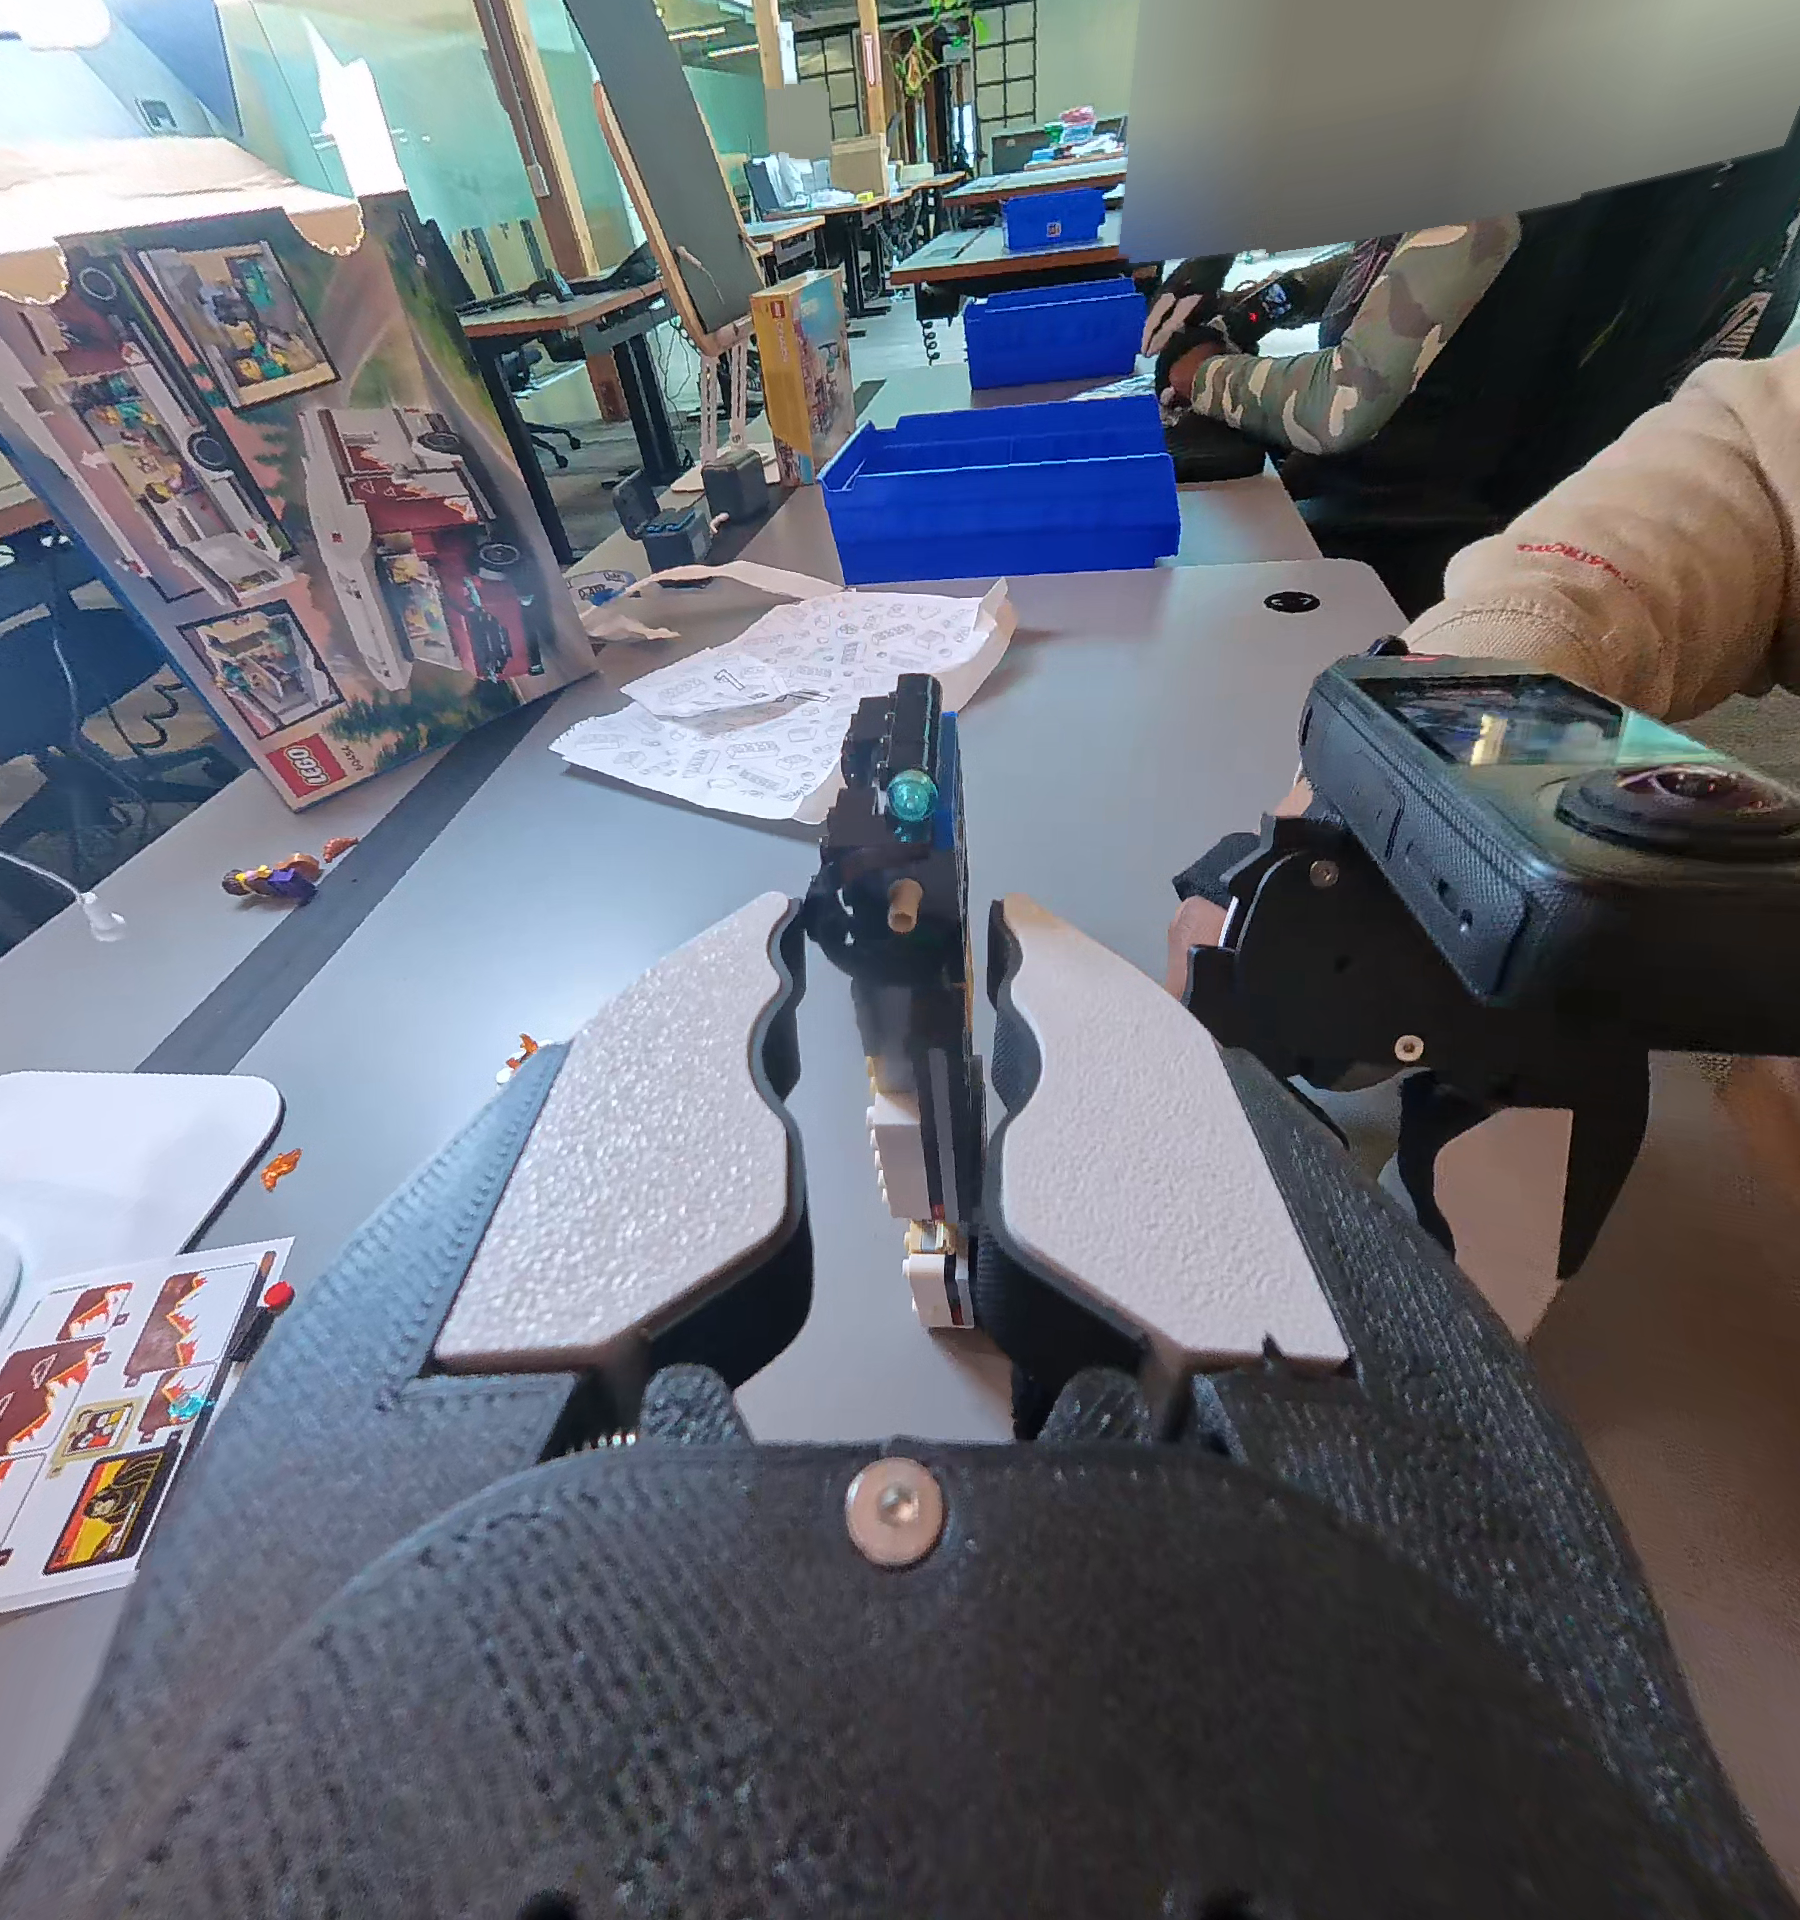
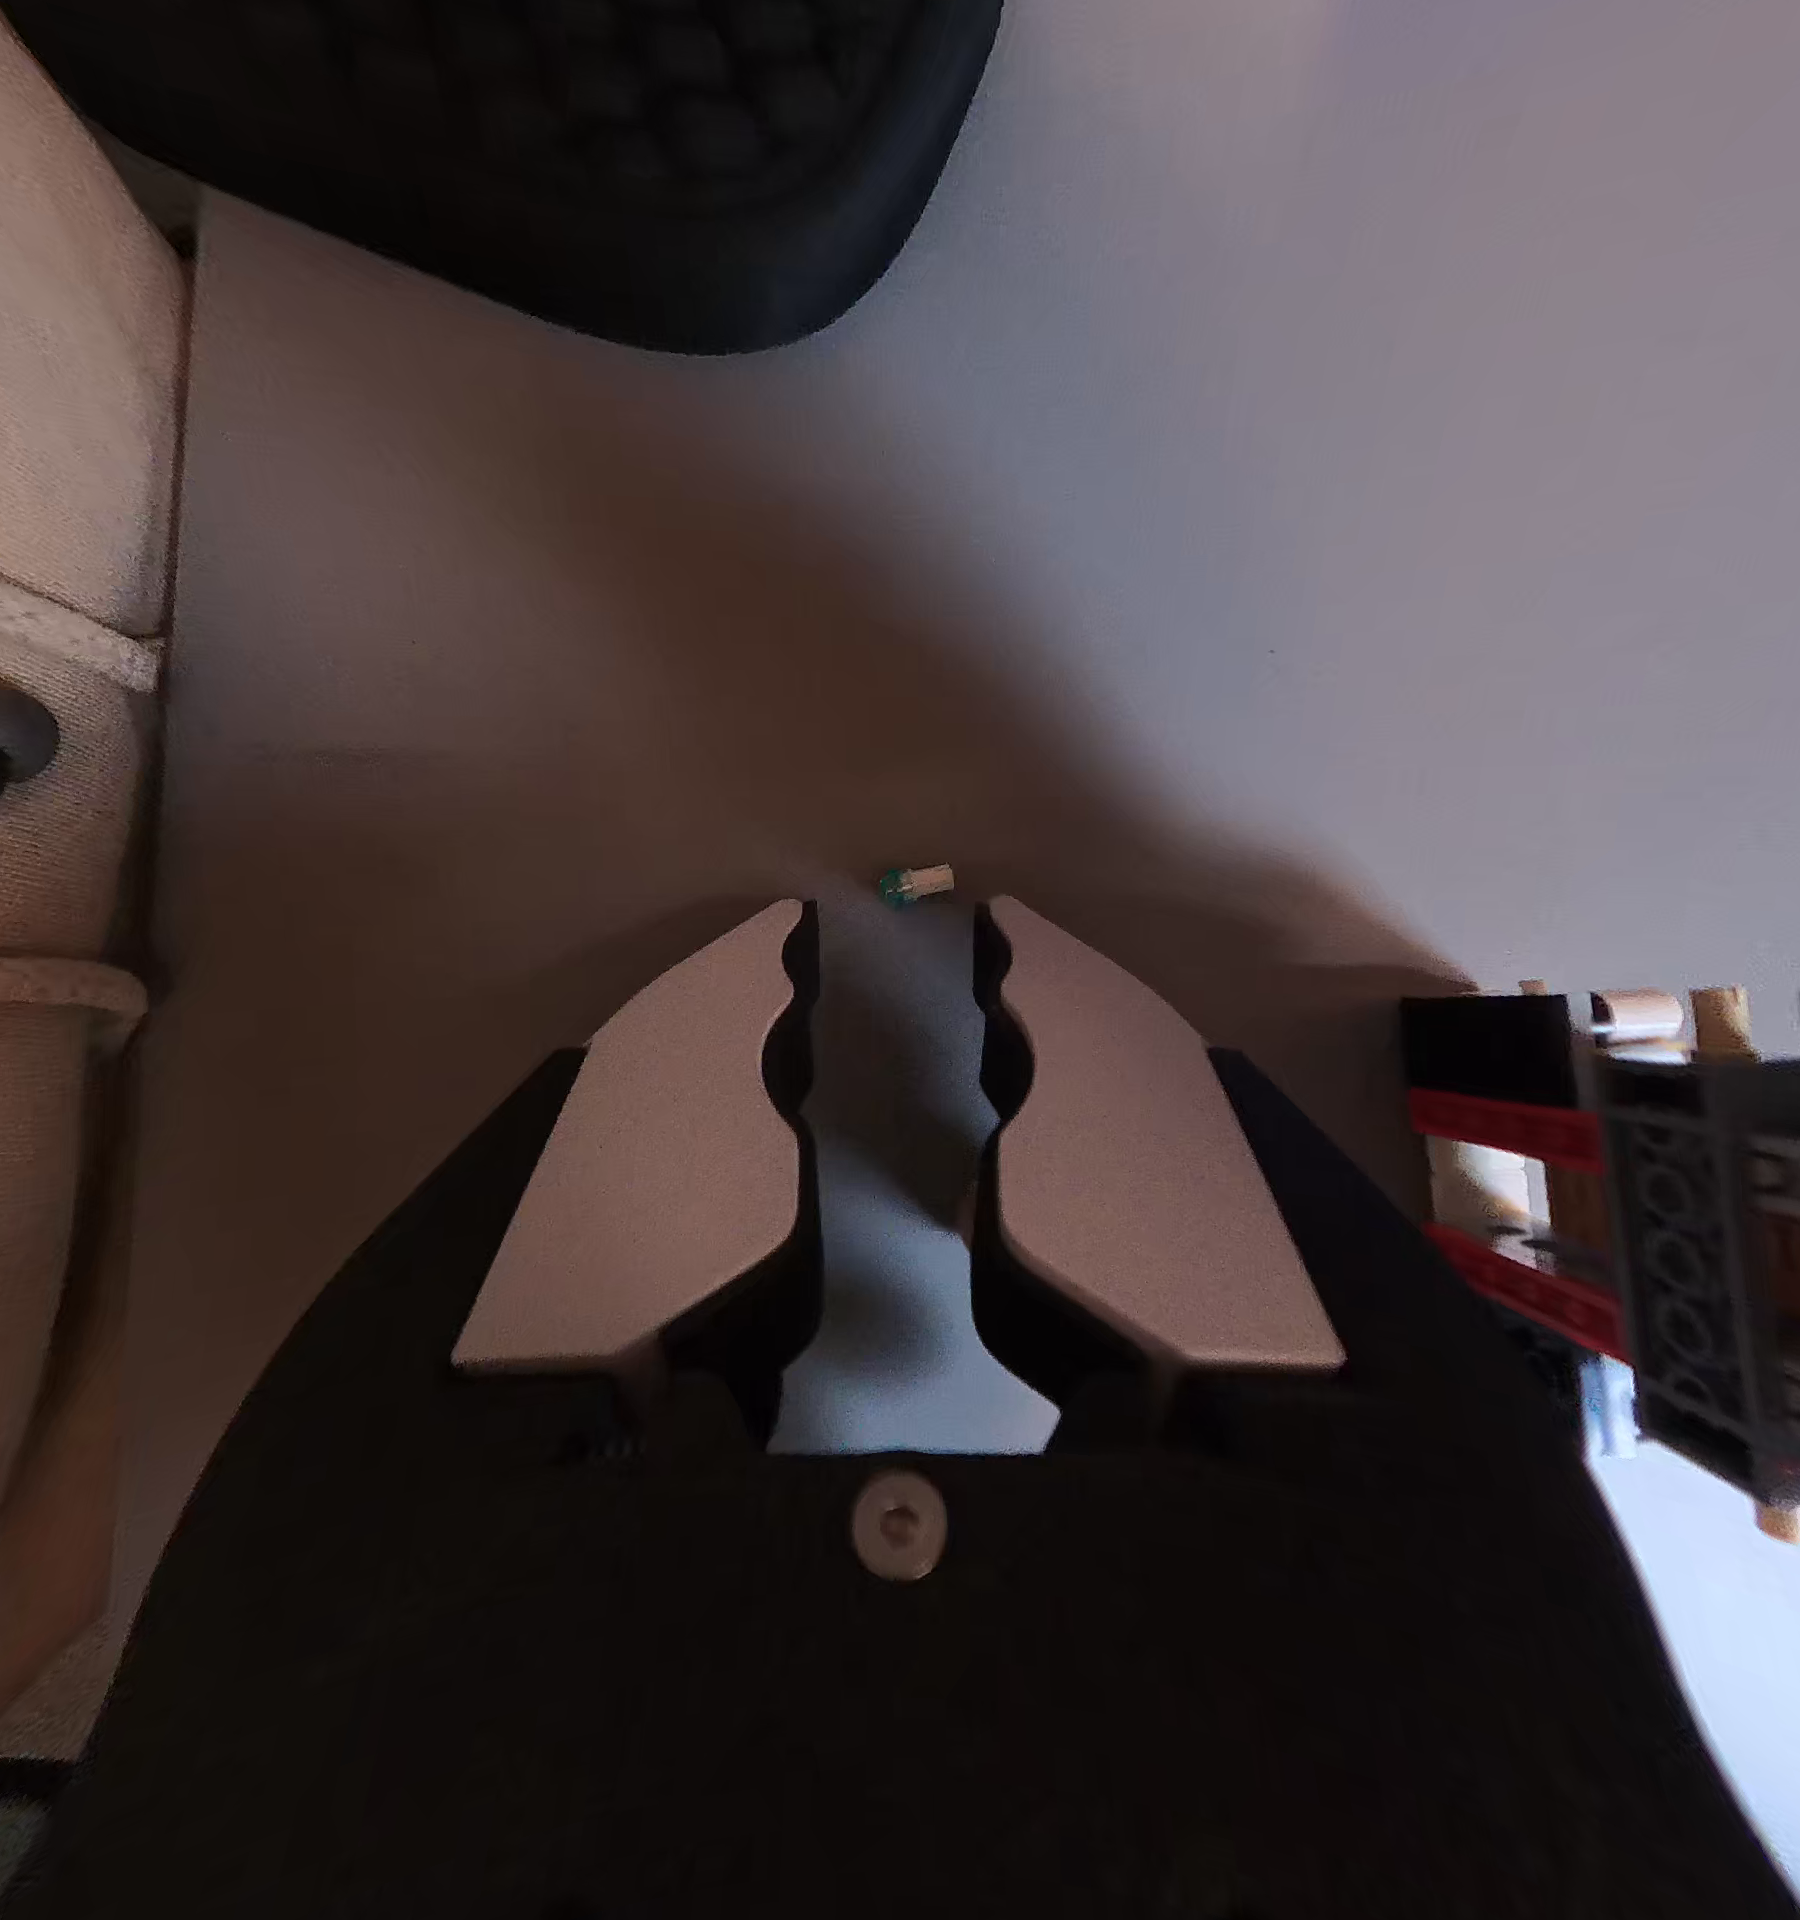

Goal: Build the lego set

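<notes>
Brick assembly [image 1: 911, 935]: black and blue, with white bricks at its near end, a teal round stud and a tan peg on its side. You have it standing on edge between your left gripper's [image 1: 894, 914] fingers.

Small teal-and-white piece [image 2: 915, 885]: lies loose on the grey table [image 2: 1395, 416], just ahead of your right gripper's [image 2: 894, 914] parted fingertips.

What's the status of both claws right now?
Left claw clamped on black brick assembly. Right claw open, hovering over table, tiny teal-and-white piece just past its tips. Nothing between.
</notes>
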{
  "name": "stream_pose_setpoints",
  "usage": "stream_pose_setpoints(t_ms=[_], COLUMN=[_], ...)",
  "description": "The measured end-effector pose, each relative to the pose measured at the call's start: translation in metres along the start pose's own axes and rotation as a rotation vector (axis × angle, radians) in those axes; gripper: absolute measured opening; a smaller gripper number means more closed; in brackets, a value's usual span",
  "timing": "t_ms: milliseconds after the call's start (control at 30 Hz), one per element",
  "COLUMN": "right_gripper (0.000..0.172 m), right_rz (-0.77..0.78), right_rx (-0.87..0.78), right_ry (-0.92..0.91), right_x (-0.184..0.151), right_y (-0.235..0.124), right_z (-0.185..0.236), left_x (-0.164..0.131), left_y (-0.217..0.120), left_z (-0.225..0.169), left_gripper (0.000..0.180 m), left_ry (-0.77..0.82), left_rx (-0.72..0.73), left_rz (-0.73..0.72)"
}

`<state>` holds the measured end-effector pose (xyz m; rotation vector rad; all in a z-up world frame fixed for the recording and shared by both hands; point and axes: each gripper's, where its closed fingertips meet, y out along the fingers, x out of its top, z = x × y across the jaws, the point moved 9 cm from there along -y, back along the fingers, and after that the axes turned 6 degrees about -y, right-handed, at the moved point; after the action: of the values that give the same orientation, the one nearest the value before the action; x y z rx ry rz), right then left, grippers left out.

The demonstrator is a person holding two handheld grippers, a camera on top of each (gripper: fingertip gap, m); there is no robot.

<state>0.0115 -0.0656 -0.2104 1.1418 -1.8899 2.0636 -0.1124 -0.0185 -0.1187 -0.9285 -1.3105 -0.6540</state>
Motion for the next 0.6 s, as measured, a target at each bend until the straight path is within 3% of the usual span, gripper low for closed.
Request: stream_pose_setpoints(t_ms=[233,400,600], right_gripper=[0.021,0.019,0.025], right_rz=[0.079,0.073,0.013], right_rx=[0.087,0.164,0.119], right_ry=[-0.059,-0.206,-0.056], right_x=[0.010,0.014,0.002], right_y=[0.007,0.008,-0.004], right_z=[-0.002,0.004,0.011], left_x=[-0.001,-0.004,-0.015], left_y=[-0.010,-0.022,-0.045], left_z=[0.000,0.001,-0.009], left_gripper=[0.035,0.035,0.035], left_ry=[0.005,-0.001,-0.001], left_rx=[0.021,0.051,0.081], left_rz=[-0.011,-0.015,-0.001])
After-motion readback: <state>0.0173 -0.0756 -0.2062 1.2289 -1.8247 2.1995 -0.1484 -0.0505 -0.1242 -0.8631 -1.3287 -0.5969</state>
